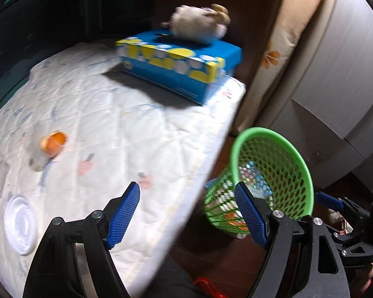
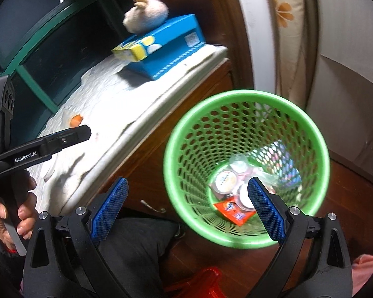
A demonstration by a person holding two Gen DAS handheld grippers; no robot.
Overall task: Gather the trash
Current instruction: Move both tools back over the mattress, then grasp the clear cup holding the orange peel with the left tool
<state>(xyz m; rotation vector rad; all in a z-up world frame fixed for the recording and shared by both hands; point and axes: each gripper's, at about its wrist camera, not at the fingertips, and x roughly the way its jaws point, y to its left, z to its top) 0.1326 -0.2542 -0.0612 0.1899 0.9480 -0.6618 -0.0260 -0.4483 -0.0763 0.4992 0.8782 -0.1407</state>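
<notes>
Trash basket, left gripper "GenRobot.AI"

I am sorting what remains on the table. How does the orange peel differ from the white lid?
The orange peel is orange and curled up; the white lid is white, round and lies flat. The lid looks wider than the peel. The lid lies nearer the left claw. Both rest loose on the white cloth.

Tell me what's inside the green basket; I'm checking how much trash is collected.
The green basket holds round foil lids, an orange wrapper, clear plastic and a shiny packet. Anything beneath them is covered.
</notes>
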